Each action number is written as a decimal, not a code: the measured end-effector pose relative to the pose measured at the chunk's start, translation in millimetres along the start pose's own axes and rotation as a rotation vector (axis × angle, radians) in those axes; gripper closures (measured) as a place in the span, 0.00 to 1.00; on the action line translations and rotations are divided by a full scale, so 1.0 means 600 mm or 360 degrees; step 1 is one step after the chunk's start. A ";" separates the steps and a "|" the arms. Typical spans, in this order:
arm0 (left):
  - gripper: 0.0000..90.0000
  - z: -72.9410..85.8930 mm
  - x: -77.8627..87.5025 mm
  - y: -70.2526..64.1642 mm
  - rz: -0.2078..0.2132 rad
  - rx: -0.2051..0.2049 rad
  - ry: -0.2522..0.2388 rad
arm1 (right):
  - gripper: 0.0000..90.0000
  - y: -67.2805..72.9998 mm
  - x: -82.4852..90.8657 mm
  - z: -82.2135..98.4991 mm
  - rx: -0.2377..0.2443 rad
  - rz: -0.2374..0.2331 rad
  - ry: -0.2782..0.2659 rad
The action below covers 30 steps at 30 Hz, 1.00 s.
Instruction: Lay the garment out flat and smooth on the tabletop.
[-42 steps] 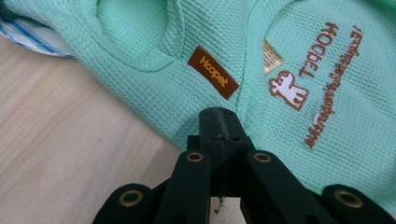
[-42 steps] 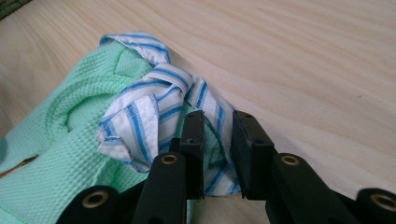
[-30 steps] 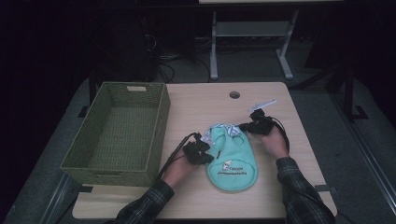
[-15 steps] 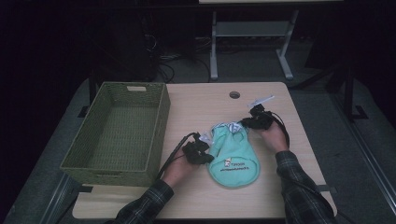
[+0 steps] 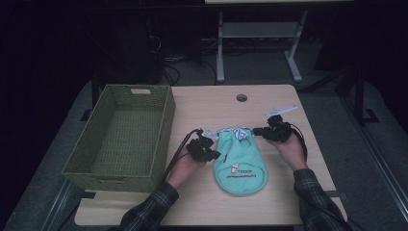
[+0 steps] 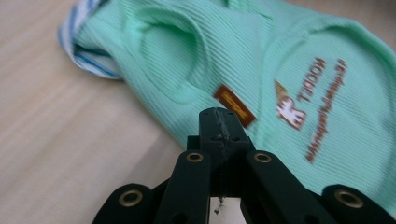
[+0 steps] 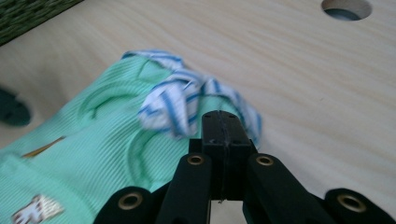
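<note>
Where the left gripper (image 6: 219, 122) pinches the garment (image 6: 299, 70), its edge seems hidden.

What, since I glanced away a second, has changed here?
The right gripper has just closed its jaws, nothing visibly between them, and edged slightly right beside the striped collar. The left gripper, green garment and basket stayed put.

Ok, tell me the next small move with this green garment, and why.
Probably fold the mint-green garment in half. It lies flat on the table, the left gripper shut at its side edge and the right gripper shut by the striped collar; the empty woven basket waits beside it.
</note>
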<state>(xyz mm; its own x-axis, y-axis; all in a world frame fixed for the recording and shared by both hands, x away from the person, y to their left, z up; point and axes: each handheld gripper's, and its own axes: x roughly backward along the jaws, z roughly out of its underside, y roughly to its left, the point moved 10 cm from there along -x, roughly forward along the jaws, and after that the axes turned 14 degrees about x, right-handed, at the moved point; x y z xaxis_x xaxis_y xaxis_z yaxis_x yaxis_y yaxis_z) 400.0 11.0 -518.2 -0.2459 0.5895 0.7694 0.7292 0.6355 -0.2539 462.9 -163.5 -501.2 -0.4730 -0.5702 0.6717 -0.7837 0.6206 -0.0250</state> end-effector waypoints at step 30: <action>1.00 -0.095 -0.085 0.090 -0.0174 0.0032 0.0024 | 1.00 0.119 0.022 0.100 0.0083 -0.0127 0.0155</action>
<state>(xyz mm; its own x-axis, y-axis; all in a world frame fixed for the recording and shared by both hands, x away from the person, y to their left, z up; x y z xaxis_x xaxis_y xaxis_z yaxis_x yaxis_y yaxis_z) 488.2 -13.4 -537.8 -0.3132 0.5086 0.8020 0.6856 0.7055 -0.1796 376.8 -159.0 -538.8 -0.3692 -0.5599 0.7417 -0.8382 0.5453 -0.0056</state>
